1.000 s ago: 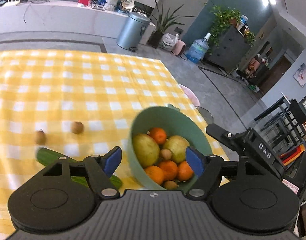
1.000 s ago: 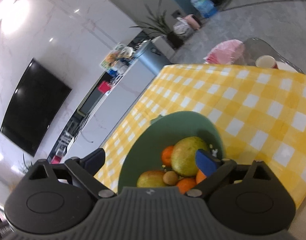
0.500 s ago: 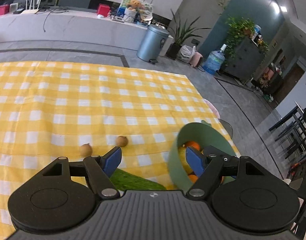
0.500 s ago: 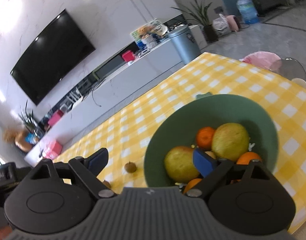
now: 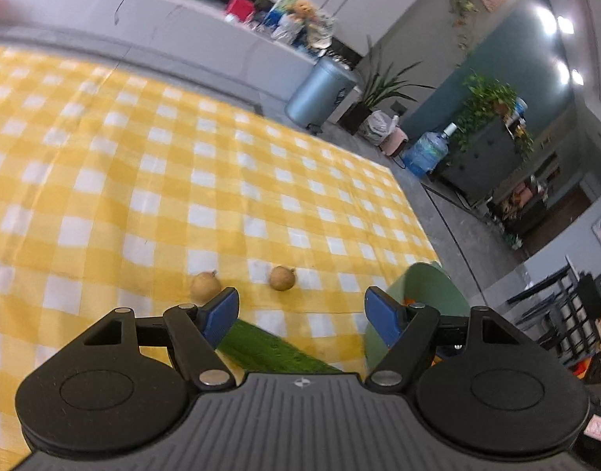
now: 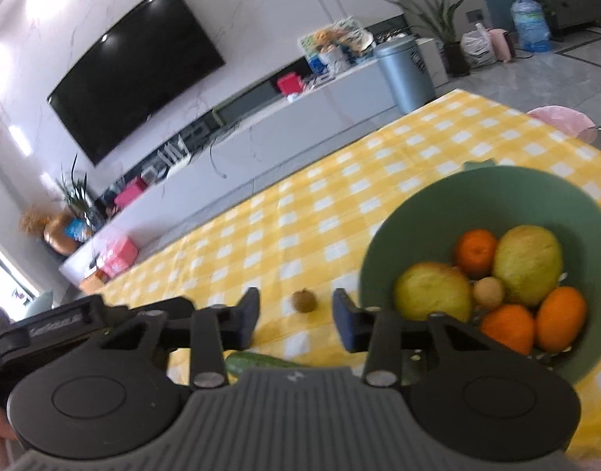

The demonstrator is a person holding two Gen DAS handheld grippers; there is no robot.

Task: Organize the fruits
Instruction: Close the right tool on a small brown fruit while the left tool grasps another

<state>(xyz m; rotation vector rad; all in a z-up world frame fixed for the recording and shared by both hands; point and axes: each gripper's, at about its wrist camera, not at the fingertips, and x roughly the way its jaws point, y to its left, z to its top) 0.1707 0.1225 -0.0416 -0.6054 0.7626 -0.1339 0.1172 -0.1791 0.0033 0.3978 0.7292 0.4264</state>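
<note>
Between the blue pads of the left gripper (image 5: 302,312) nothing is held — the jaws stand wide, over the yellow-and-white checked cloth (image 5: 143,180). Just under them a green cucumber (image 5: 276,347) lies on the cloth, dark and finely textured, running under the gripper's body. A little beyond the pads sit two small round fruits, tan and dull-skinned, each with a short stem: one (image 5: 205,286) close to the left pad, the other (image 5: 282,278) near the middle of the gap, the two apart from each other. To the right, half behind the right finger, rises the pale green wall of the bowl (image 5: 430,286), with a glimpse of orange inside. The right gripper (image 6: 296,316) has its jaws closing, the gap already narrow and empty; seen through it, one small brown fruit (image 6: 304,300) rests on the cloth, not touched by either pad. The cucumber's end (image 6: 257,363) shows below the pads. Right of the fingers the bowl (image 6: 496,192) stands on the cloth, holding two big yellow-green fruits (image 6: 432,292) (image 6: 528,265), three oranges — one at the back (image 6: 476,253), two at the front (image 6: 506,327) (image 6: 560,318) — and a small tan fruit (image 6: 488,292) in the middle, all touching.
</note>
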